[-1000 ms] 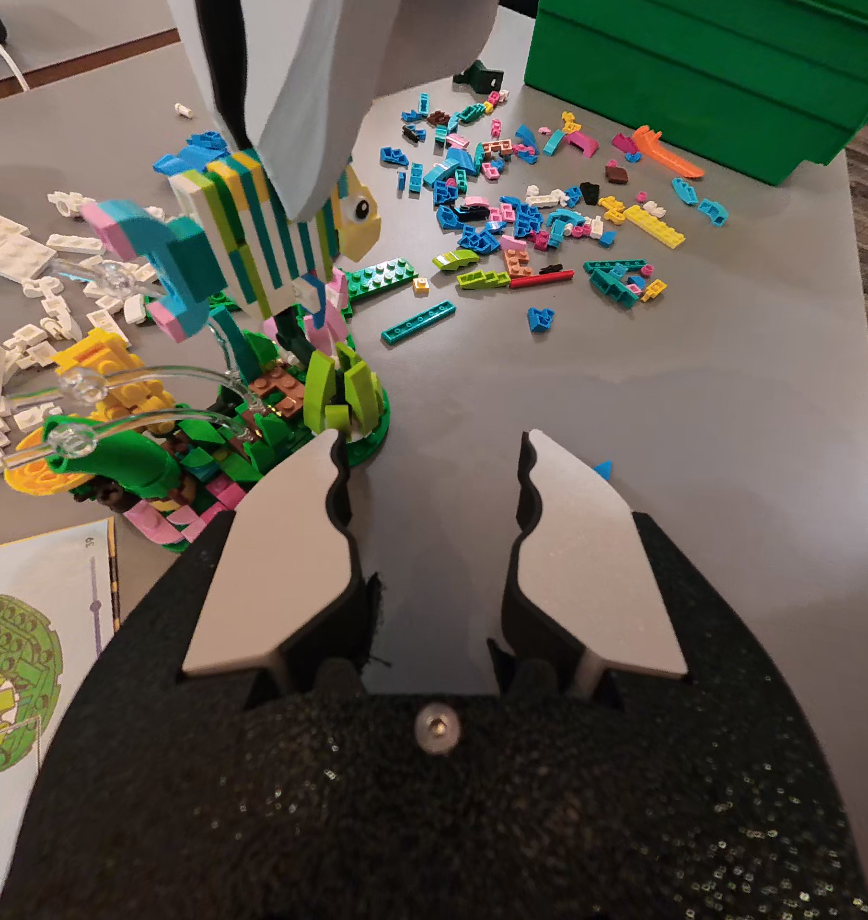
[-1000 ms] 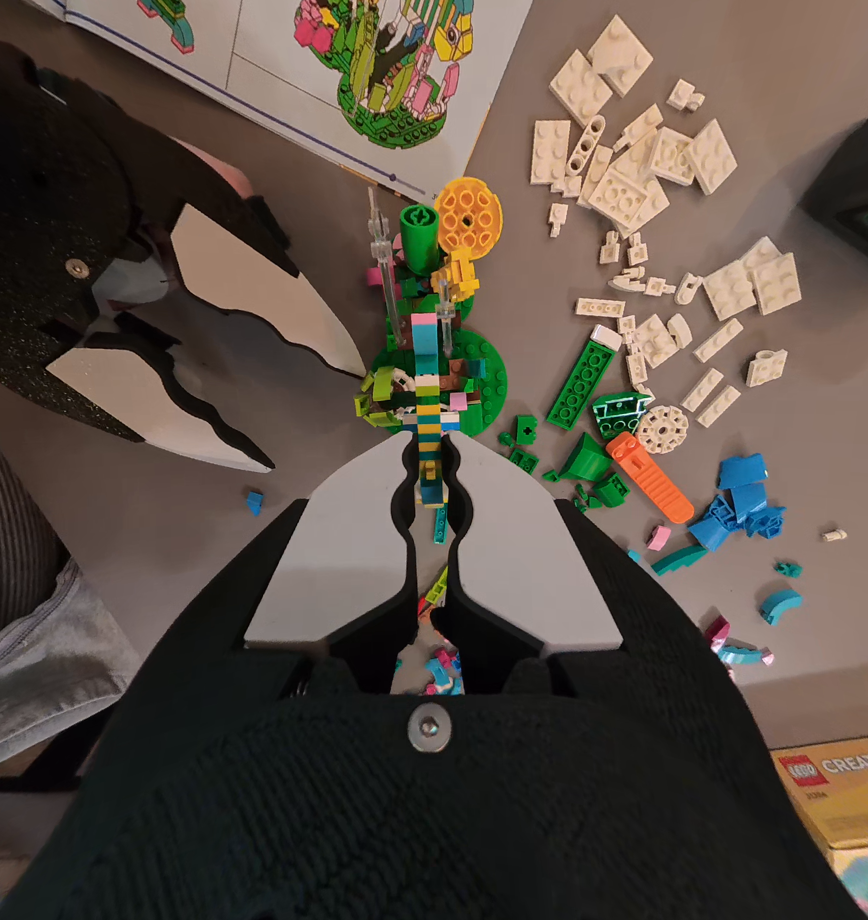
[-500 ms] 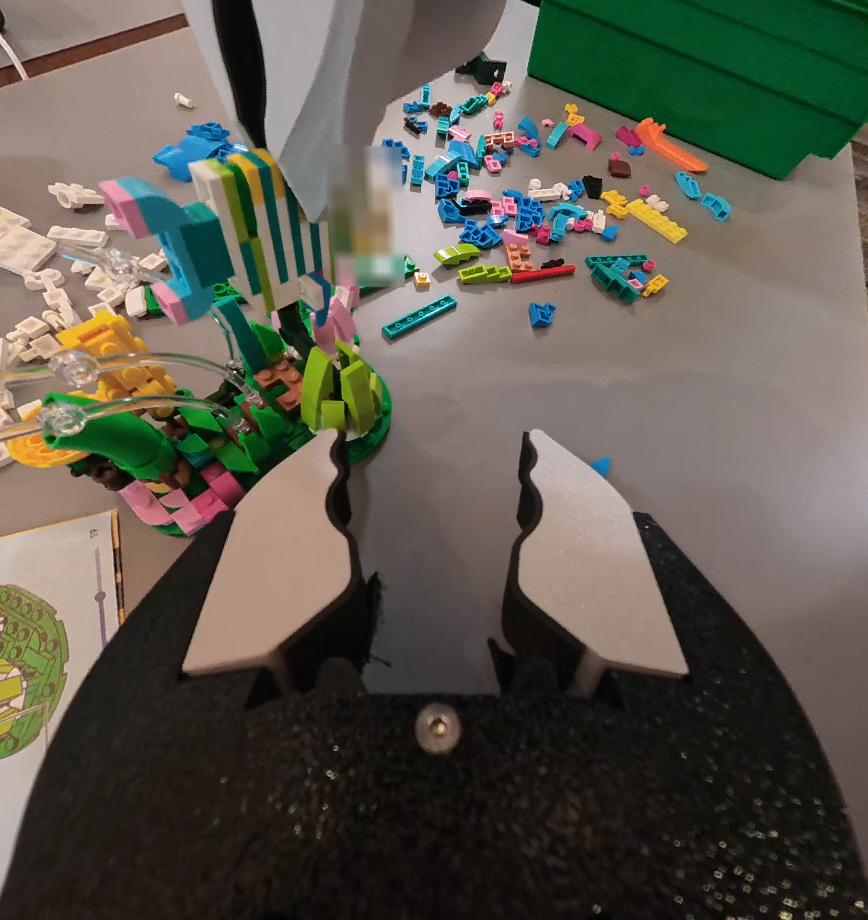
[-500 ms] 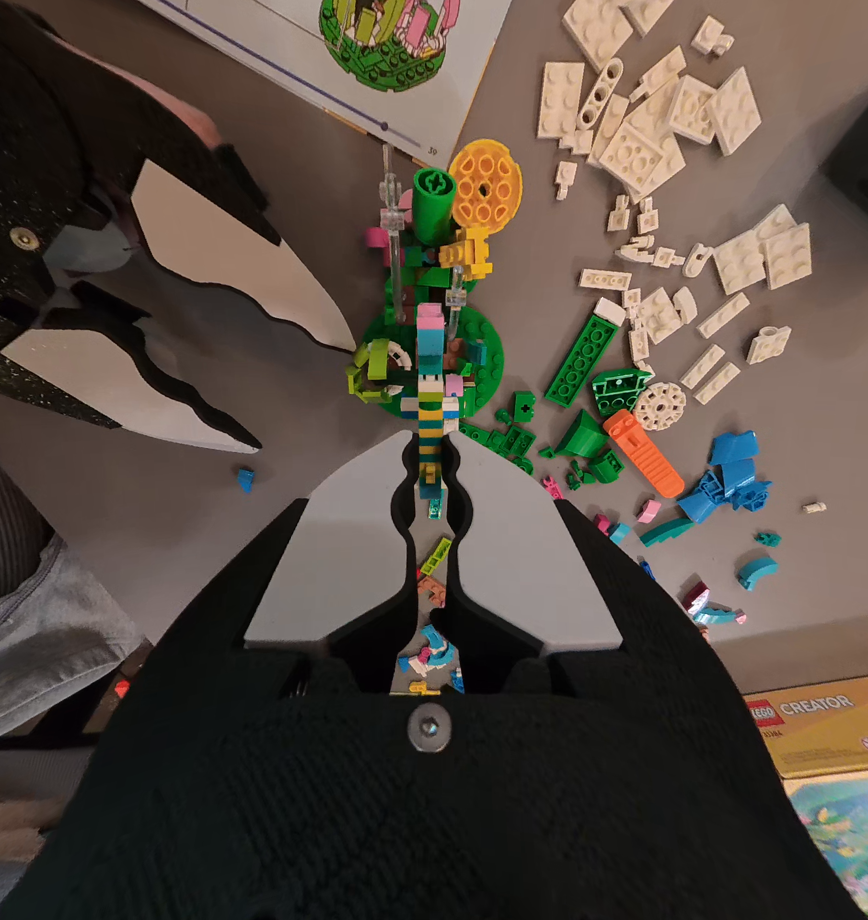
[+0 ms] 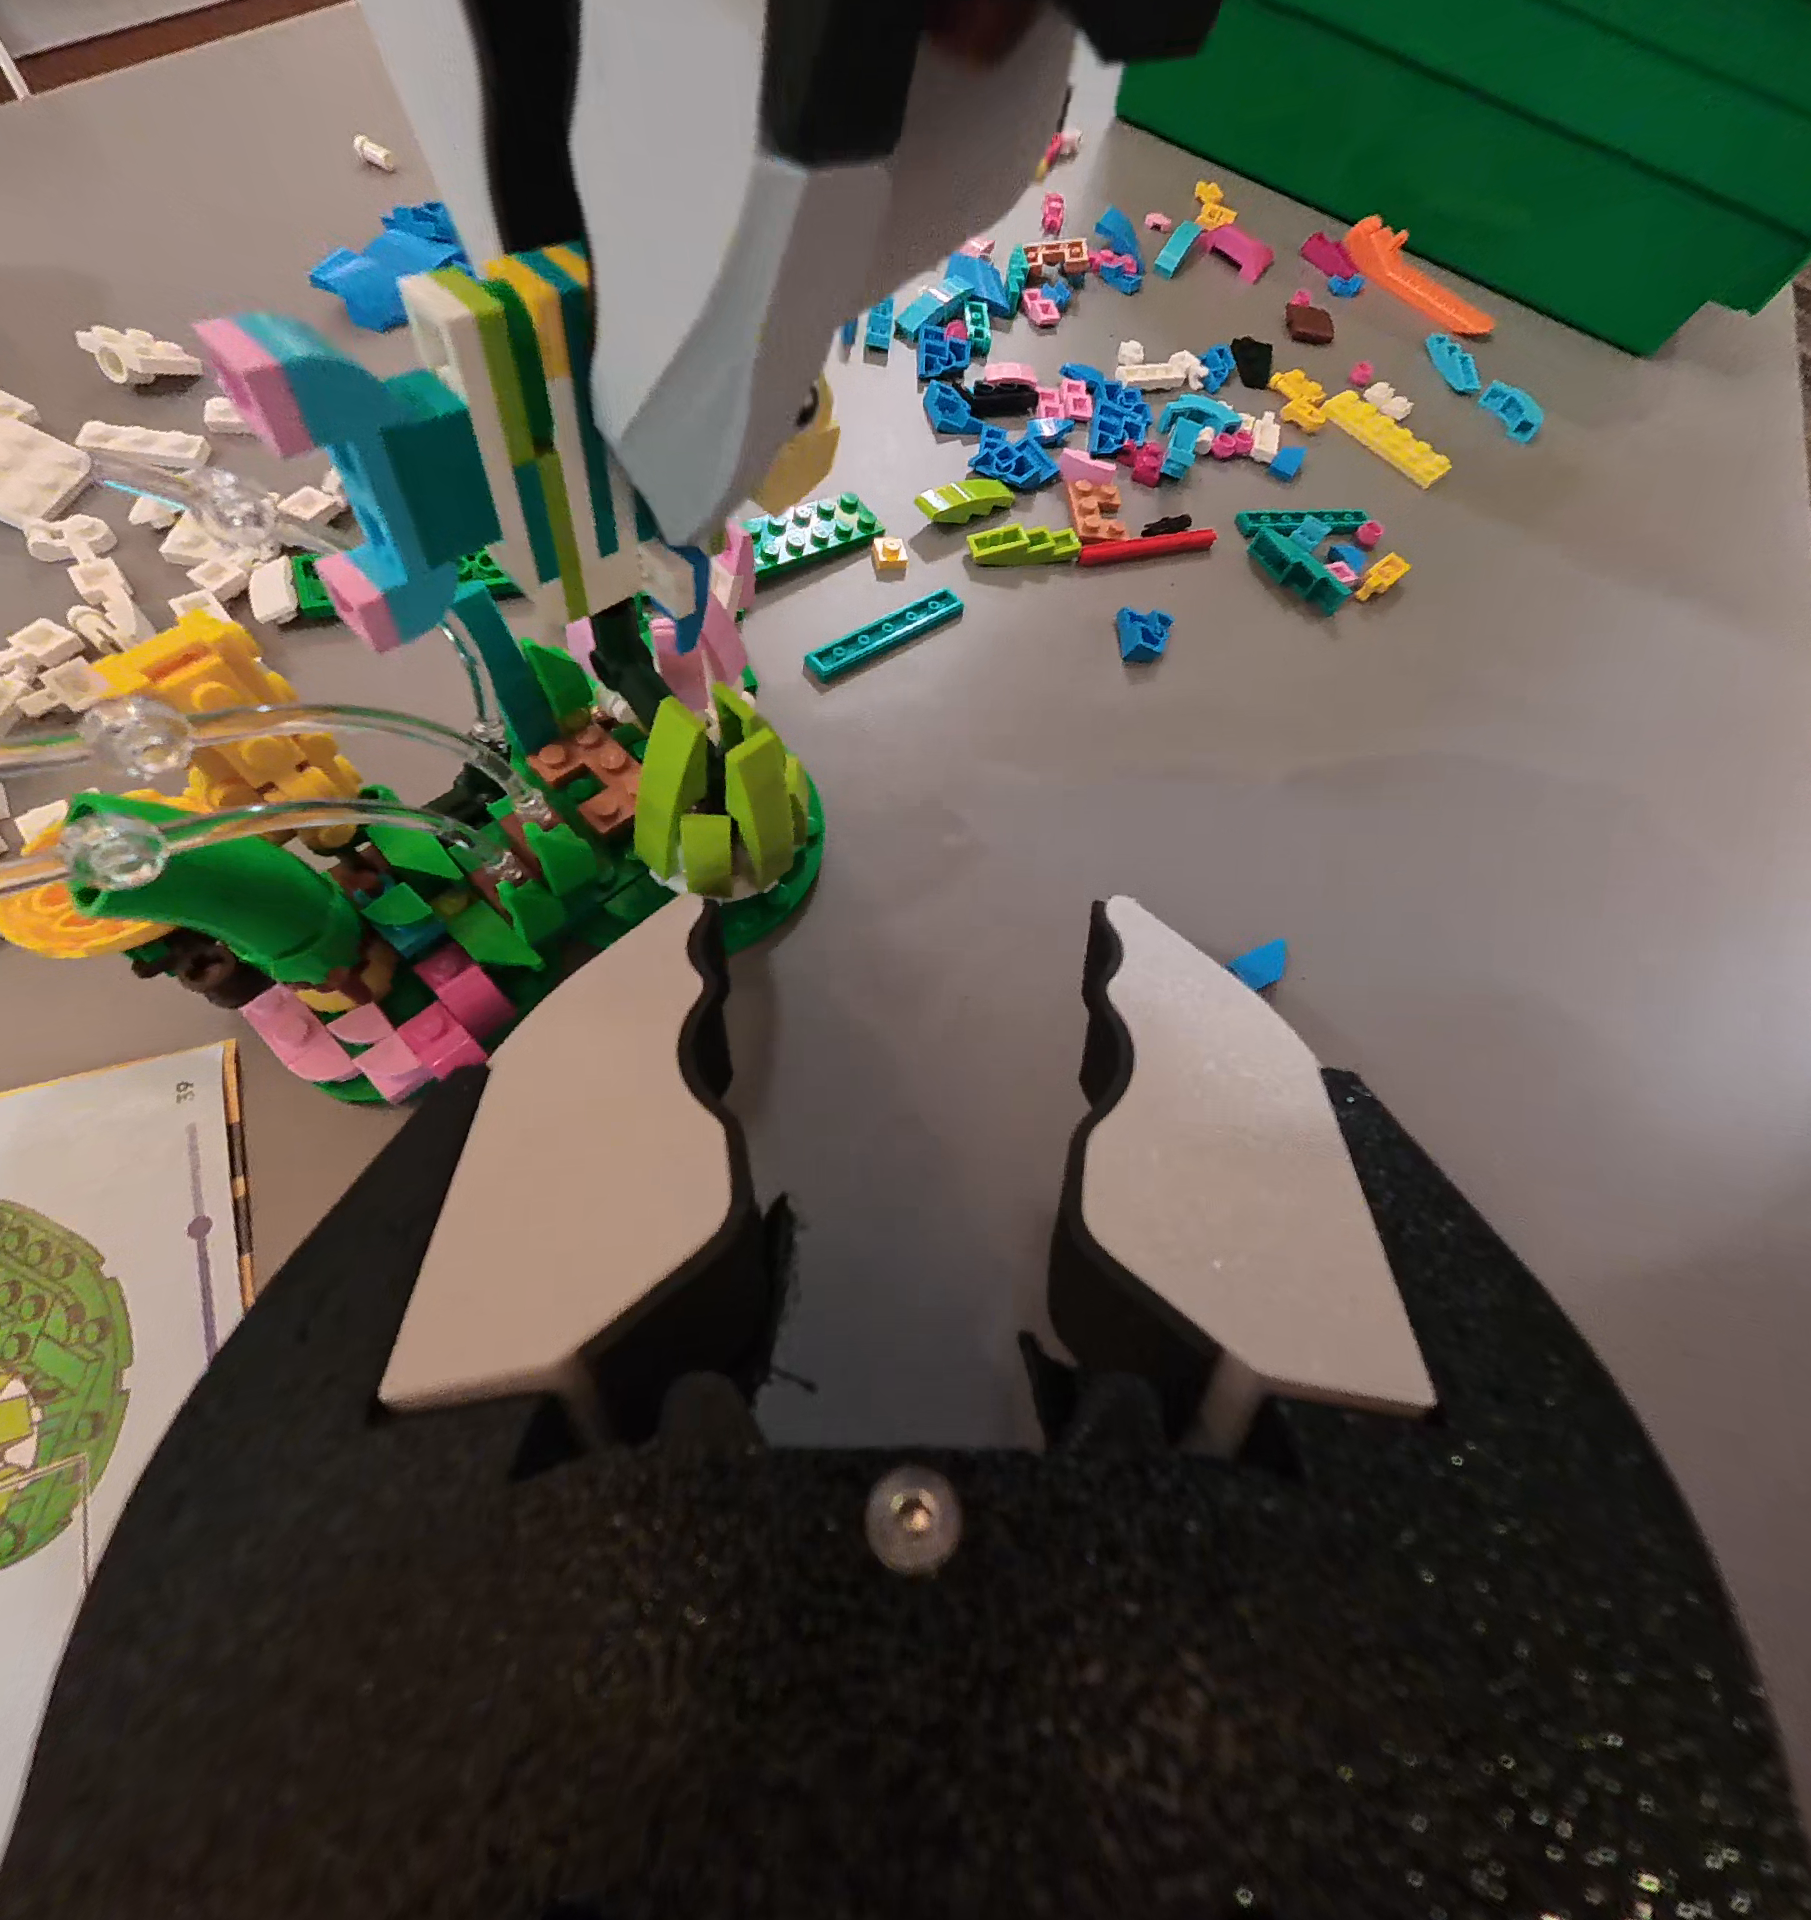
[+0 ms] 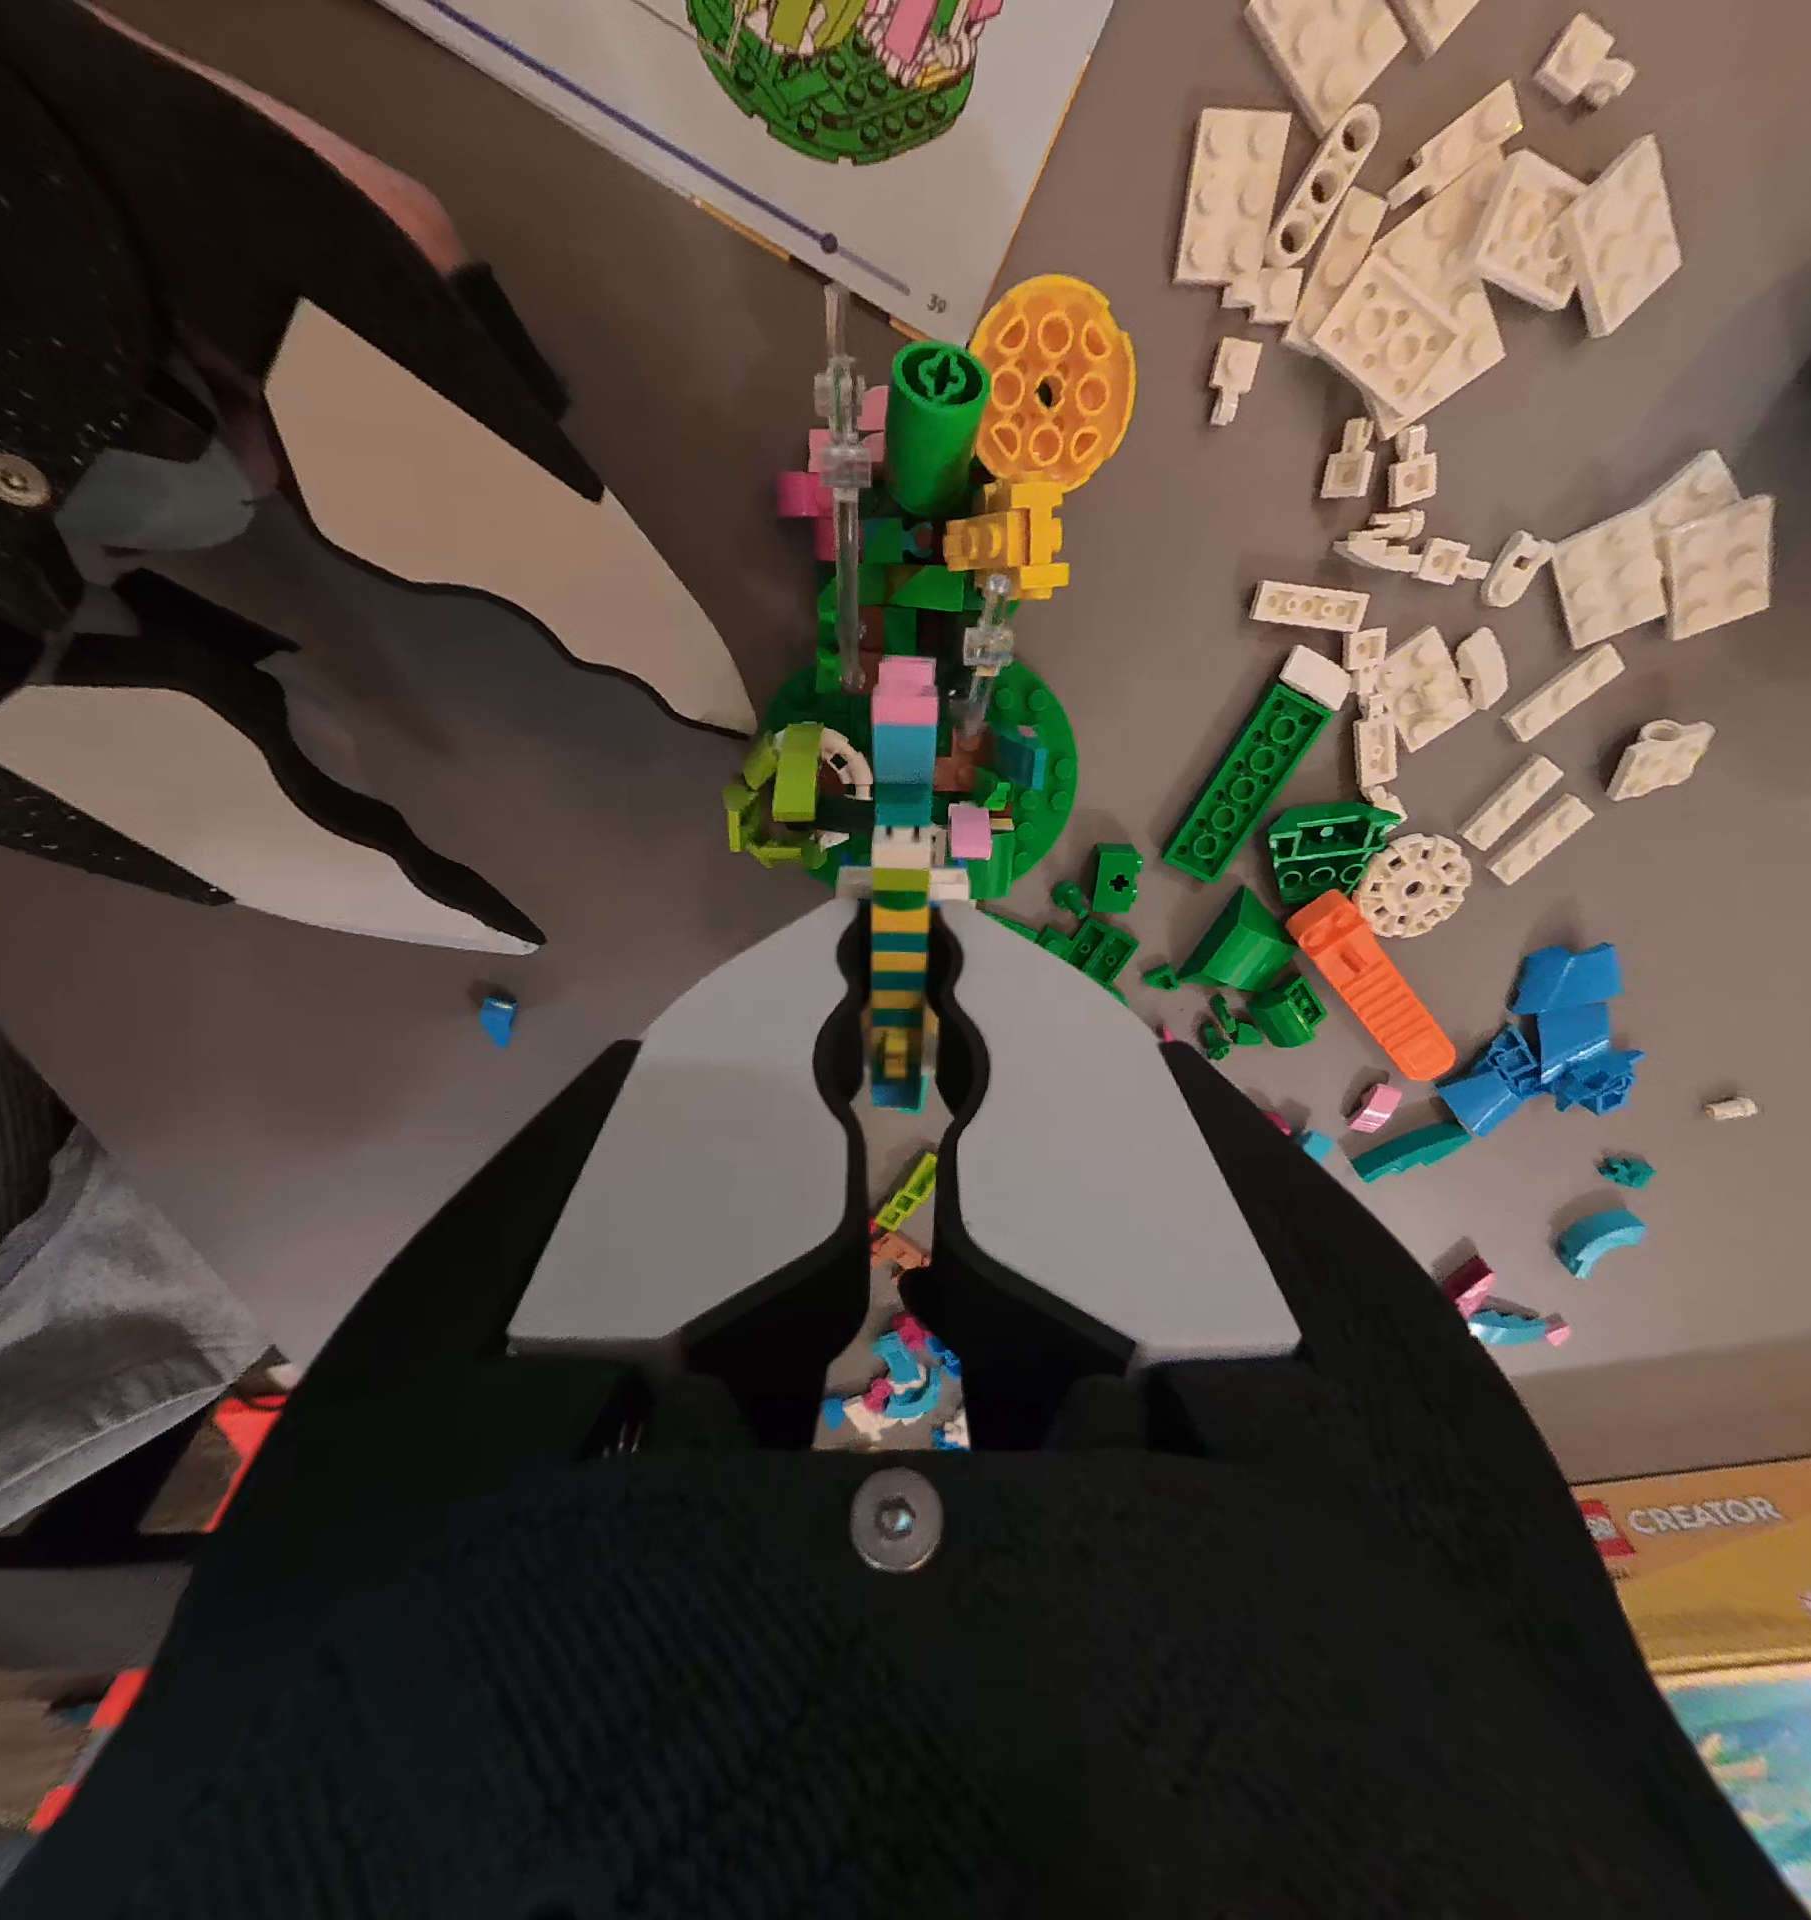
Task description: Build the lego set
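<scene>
My right gripper (image 6: 896,914) is shut on a striped lego fish (image 6: 899,966) with a pink and blue tail (image 5: 361,447), holding it from above over the green reef base (image 5: 610,894). In the left wrist view the right gripper (image 5: 693,447) covers the fish's front. The base carries green leaves, lime petals (image 5: 714,800), a yellow piece and two clear curved rods (image 5: 257,727). My left gripper (image 5: 901,925) is open and empty, low over the table, its left finger beside the base's front edge. It also shows in the right wrist view (image 6: 631,821).
Loose coloured bricks (image 5: 1140,416) lie beyond the base. White plates (image 6: 1452,260) and green parts (image 6: 1244,769) lie to its side. An orange brick separator (image 6: 1368,987), a green bin (image 5: 1503,135), the instruction booklet (image 5: 49,1299) and a yellow box (image 6: 1732,1558) are around. My right fingertips sit around 7 centimeters from my left ones. Both grippers' tips are roughly 15 centimeters from the orange brick separator (image 6: 1368,987).
The right gripper has carried the fish lower and toward the base's middle. The left gripper has stayed open beside the base.
</scene>
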